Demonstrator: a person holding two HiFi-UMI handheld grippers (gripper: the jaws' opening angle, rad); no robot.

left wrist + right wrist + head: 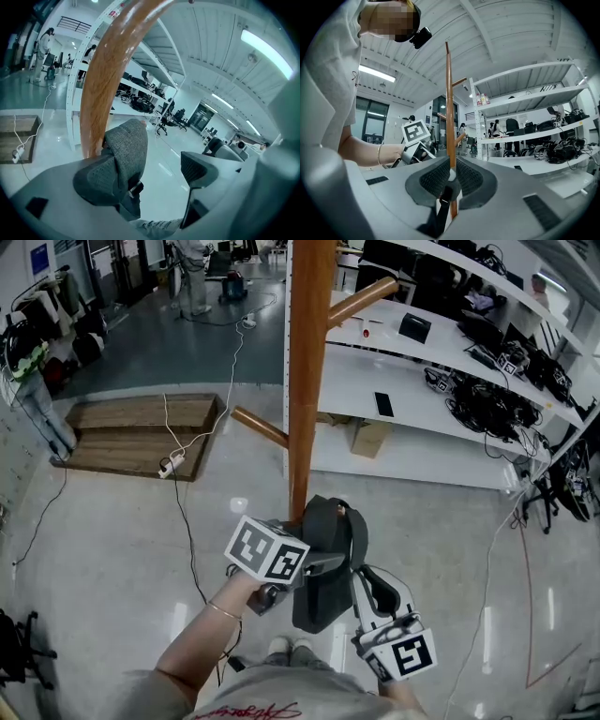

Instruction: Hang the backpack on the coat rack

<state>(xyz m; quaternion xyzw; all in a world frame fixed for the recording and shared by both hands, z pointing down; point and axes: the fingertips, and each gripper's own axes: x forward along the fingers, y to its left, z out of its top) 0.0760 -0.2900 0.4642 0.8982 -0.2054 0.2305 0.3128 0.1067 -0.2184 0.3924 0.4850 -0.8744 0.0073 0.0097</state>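
Holding the backpack (323, 598) up off the floor takes both tools here, and each does a different job. The right gripper (450, 180) has its jaws pinched nearly together on a thin black strap (442, 206), which runs down out of the gap between the pads. That pinch likely carries most of the weight.

The left gripper (150, 171) has its jaws standing wide. Grey backpack fabric is draped over and against one jaw, while the other jaw stands clear with bare floor showing in the gap. It seems to prop the top of the bag rather than clamp it, perhaps to keep a loop open for a peg, though no loop can be made out.

The coat rack (305, 381) rises just beyond both pairs of jaws. In the left gripper view its pole (101, 84) is right behind the fabric-covered jaw. In the right gripper view it lines up dead ahead through the gap.

The head view alone shows the pegs: a lower one (260, 426) and an upper one (364, 299). Both are above the bag, so the hanging is not yet done and a lift is needed. The head view leaves both grips unclear, because the bag covers the jaw tips. Only the gripper views settle which tool is clamped and which is open.
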